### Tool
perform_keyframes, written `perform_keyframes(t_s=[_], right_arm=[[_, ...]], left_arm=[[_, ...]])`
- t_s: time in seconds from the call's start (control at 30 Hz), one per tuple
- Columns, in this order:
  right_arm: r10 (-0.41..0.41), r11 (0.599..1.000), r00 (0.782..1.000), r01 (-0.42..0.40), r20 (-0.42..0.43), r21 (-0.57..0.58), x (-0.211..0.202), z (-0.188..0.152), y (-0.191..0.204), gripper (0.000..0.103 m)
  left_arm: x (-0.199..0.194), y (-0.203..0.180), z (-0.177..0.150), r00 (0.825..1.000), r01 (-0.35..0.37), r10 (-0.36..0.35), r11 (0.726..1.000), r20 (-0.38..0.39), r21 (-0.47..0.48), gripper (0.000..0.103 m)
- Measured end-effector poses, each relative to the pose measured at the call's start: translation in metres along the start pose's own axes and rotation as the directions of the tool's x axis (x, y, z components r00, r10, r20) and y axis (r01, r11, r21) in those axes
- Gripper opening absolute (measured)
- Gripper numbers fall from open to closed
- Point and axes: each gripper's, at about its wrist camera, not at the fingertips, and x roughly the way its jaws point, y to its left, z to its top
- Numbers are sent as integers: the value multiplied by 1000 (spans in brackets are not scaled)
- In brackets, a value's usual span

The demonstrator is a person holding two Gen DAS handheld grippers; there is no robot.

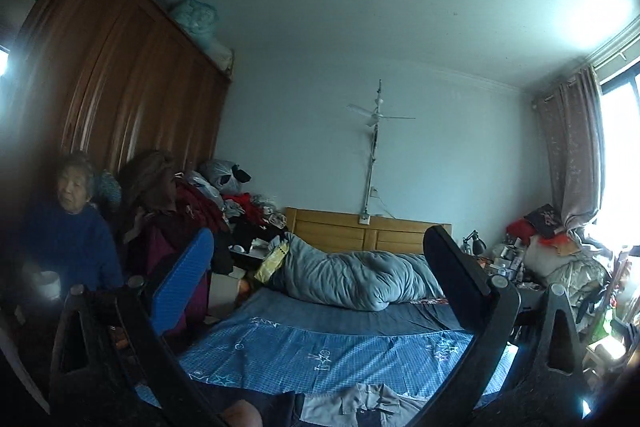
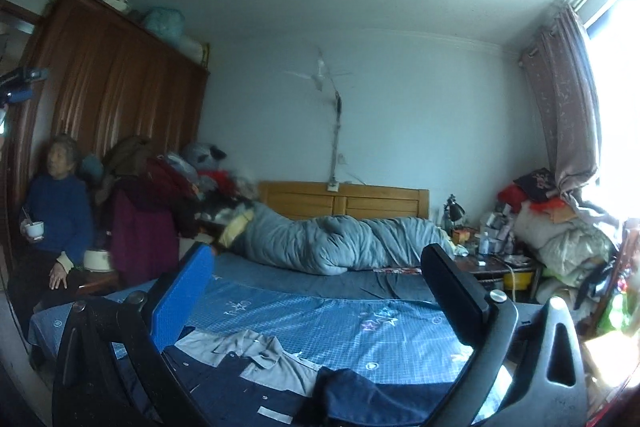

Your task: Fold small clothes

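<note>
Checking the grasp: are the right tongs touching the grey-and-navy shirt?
Apart. The right wrist view shows the right tongs open above the shirt, holding nothing.

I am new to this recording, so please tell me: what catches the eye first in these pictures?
The open right tool hangs over a grey and navy garment at the near edge of the blue star-print sheet. A rolled grey quilt lies by the wooden headboard, and a seated person at far left holds a bowl.

Left gripper (image 1: 320,267): black curved frame arms with silver round screws, one blue ribbed finger pad (image 1: 184,279), one black pad (image 1: 452,275). Right gripper (image 2: 320,287) same build: blue textured pad, black pad, black slotted side brackets.
</note>
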Motion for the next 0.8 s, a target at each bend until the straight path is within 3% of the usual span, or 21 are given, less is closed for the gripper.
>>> perform_keyframes(t_s=[0.07, 0.13, 0.33, 0.43, 0.53, 0.6, 0.67, 0.73, 0.8], right_arm=[[94, 994, 993, -89, -71, 67, 18, -14, 7, 103], [178, 981, 965, -159, -191, 114, 41, -41, 19, 103], [257, 962, 895, -203, -364, 181, 51, -122, 48, 103], [251, 962, 866, -171, -433, 215, 39, -160, 44, 103], [212, 968, 824, -104, -526, 228, 37, -200, 34, 103], [173, 972, 793, -41, -584, 232, 31, -222, 21, 103], [140, 968, 761, 29, -633, 249, 24, -240, 3, 103], [94, 970, 721, 88, -686, 225, 25, -259, -12, 103], [56, 971, 666, 138, -744, 197, 34, -281, -25, 103]], left_arm=[[-8, -4, 6, 1000, 13, -13, 999, 7, 29, 103], [-16, -10, 13, 1000, 20, -22, 996, 22, 91, 103], [-9, -1, 14, 995, 78, -65, 983, -82, 167, 103], [2, 9, -19, 978, 148, -126, 981, -168, 126, 103], [24, 12, -86, 953, 139, -107, 986, -283, 95, 103], [45, 6, -148, 911, 149, -108, 986, -398, 74, 103], [67, -1, -217, 843, 160, -100, 985, -529, 68, 103], [87, -11, -285, 759, 172, -92, 983, -645, 62, 103], [104, -23, -352, 651, 173, -58, 982, -757, 73, 103]])
